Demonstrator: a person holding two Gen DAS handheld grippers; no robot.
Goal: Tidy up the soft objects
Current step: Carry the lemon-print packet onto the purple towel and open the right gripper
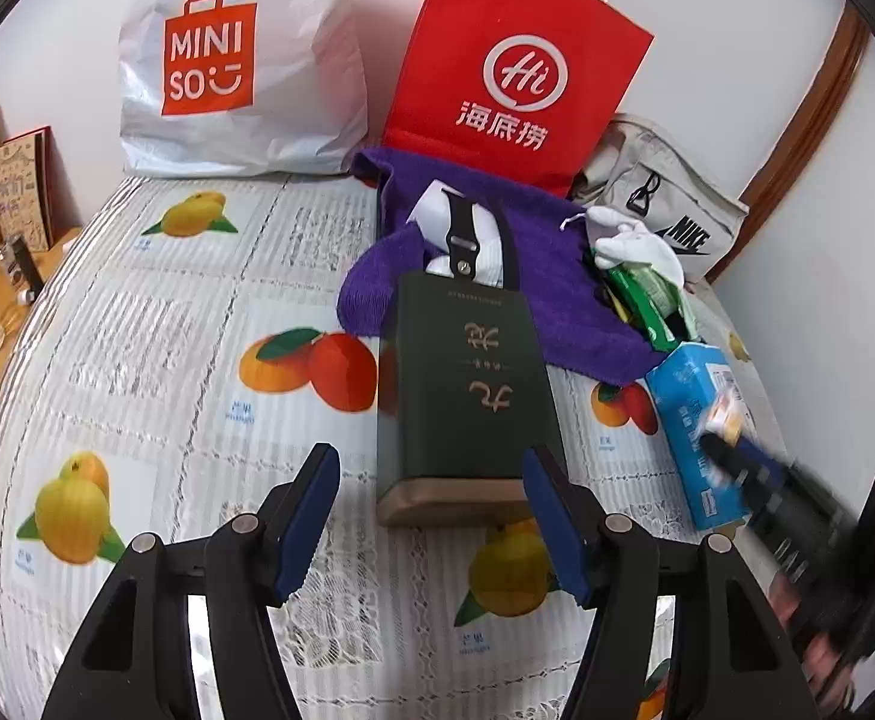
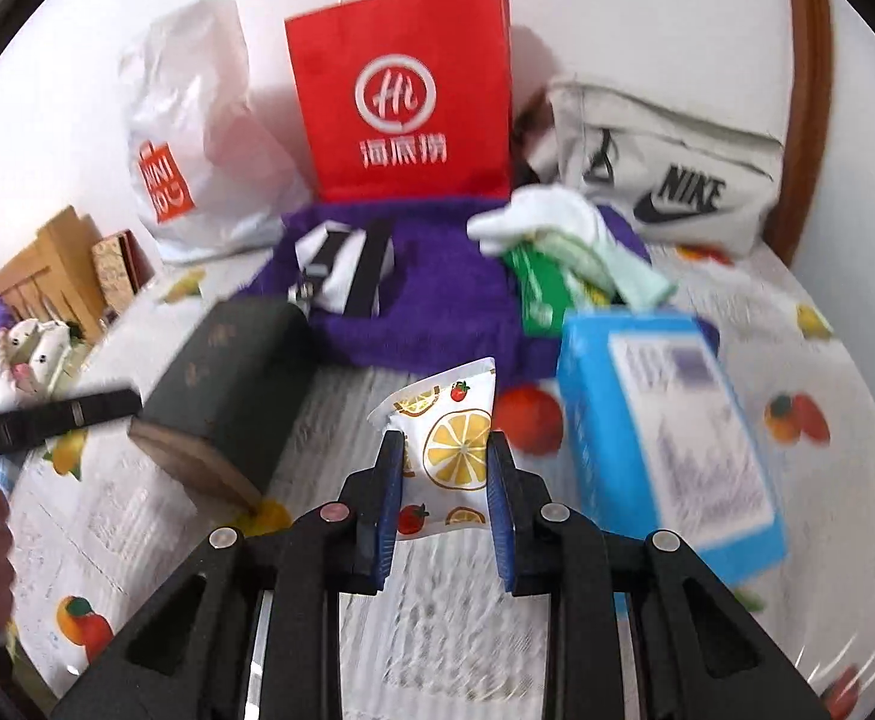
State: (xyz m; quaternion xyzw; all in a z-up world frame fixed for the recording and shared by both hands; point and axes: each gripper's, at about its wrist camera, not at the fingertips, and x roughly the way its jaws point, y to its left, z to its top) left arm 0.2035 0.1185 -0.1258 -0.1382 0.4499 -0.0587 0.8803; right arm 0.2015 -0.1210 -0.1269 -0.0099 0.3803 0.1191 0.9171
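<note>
My right gripper [image 2: 444, 468] is shut on a small white packet with lemon and strawberry prints [image 2: 446, 450], held above the fruit-print tablecloth [image 2: 137, 516]. It shows blurred at the right in the left wrist view [image 1: 731, 444], over a blue box [image 1: 701, 420]. My left gripper [image 1: 431, 516] is open and empty, just in front of a dark green box [image 1: 461, 384] lying on the table. A purple towel [image 1: 551, 276] lies behind, with a black-and-white item [image 1: 467, 234] on it. White socks [image 1: 635, 240] and a green packet [image 1: 647, 300] lie at its right.
A white MINISO plastic bag [image 1: 239, 60], a red paper bag [image 1: 509, 66] and a grey Nike bag [image 1: 671, 210] stand along the back wall. The blue box [image 2: 671, 426] lies right of my right gripper. Wooden items and a plush toy [image 2: 23, 354] sit off the left edge.
</note>
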